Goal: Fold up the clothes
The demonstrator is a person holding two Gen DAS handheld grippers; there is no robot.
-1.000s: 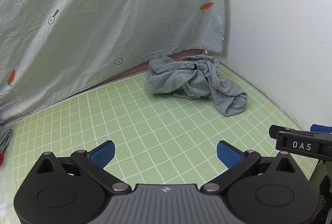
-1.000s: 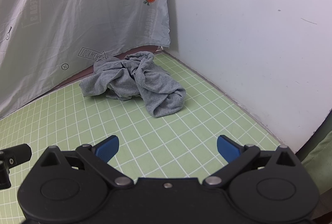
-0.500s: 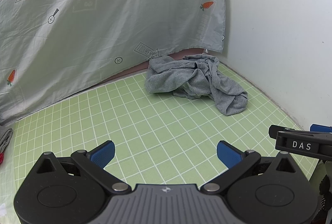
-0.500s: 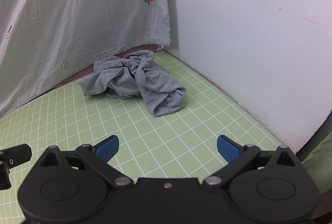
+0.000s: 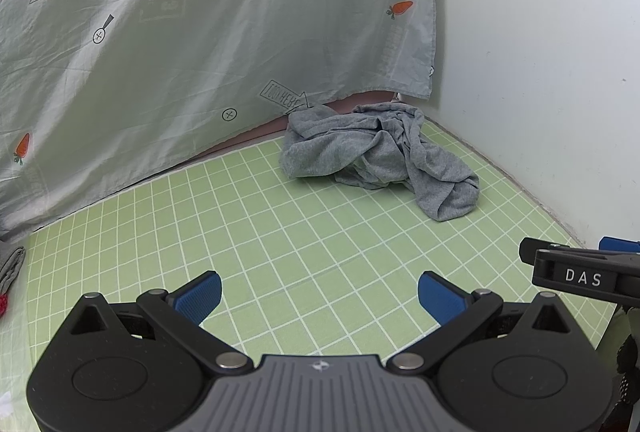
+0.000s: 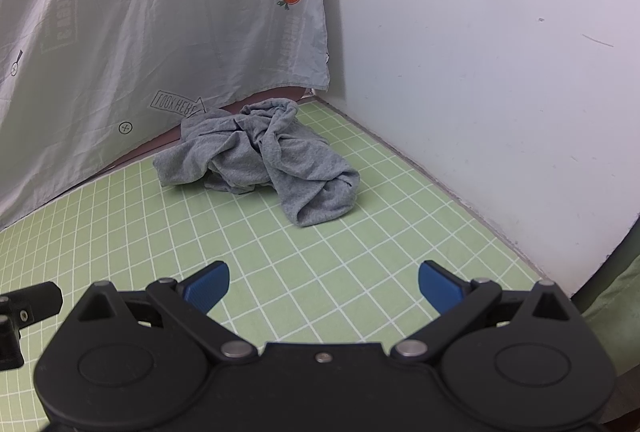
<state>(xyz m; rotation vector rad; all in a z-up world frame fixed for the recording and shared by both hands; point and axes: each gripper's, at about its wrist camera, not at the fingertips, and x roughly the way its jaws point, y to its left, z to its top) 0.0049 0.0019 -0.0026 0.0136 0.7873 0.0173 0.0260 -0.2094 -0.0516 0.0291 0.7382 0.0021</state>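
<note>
A crumpled grey garment (image 5: 380,156) lies in a heap on the green grid mat (image 5: 280,232) near the far corner; it also shows in the right wrist view (image 6: 264,160). My left gripper (image 5: 319,296) is open and empty, low over the mat, well short of the garment. My right gripper (image 6: 324,288) is open and empty, also short of the garment. The right gripper's side shows at the right edge of the left wrist view (image 5: 580,272).
A grey sheet with carrot prints (image 5: 200,32) hangs behind the mat. A white wall (image 6: 480,72) borders the mat on the right. Another grey cloth and something red (image 5: 10,272) lie at the far left edge.
Both grippers have moved very slightly; the garment sits a little differently in view. Both stay open and empty.
</note>
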